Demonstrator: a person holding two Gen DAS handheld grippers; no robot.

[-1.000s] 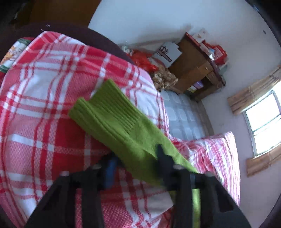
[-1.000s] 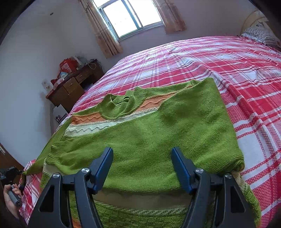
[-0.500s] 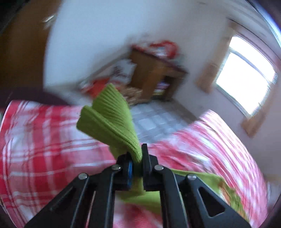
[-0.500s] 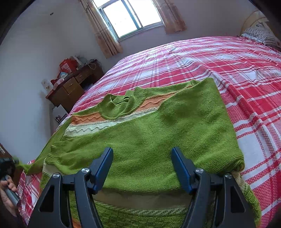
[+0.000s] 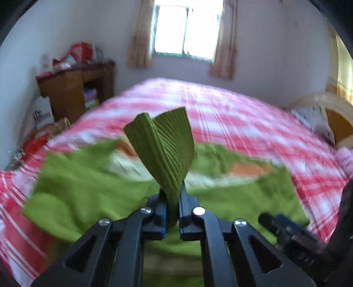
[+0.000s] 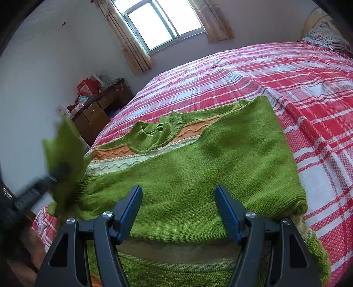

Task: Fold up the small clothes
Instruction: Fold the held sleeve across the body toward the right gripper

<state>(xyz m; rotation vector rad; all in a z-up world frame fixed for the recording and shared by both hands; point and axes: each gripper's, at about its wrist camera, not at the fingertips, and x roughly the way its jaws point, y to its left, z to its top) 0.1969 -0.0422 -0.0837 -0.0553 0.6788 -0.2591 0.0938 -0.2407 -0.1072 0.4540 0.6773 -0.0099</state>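
A green knitted sweater (image 6: 198, 167) with orange and cream stripes lies flat on the bed, its right side folded over the body. My left gripper (image 5: 171, 209) is shut on the ribbed cuff of the left sleeve (image 5: 163, 150), which stands up above the jaws and over the sweater's body (image 5: 88, 194). From the right wrist view that sleeve (image 6: 64, 154) shows blurred at the left, raised over the sweater's left edge. My right gripper (image 6: 178, 212) hangs open just above the sweater's lower part, with nothing between its fingers.
The red and white plaid bedspread (image 6: 286, 72) covers a wide bed. A wooden desk (image 6: 99, 110) with red bags stands against the wall on the left, under a curtained window (image 6: 158, 19). A pillow (image 6: 328, 37) lies at the far right.
My left gripper closed on the sleeve cuff, lifted it off the bed's edge and swung it round over the sweater's body. The right gripper has stayed still.
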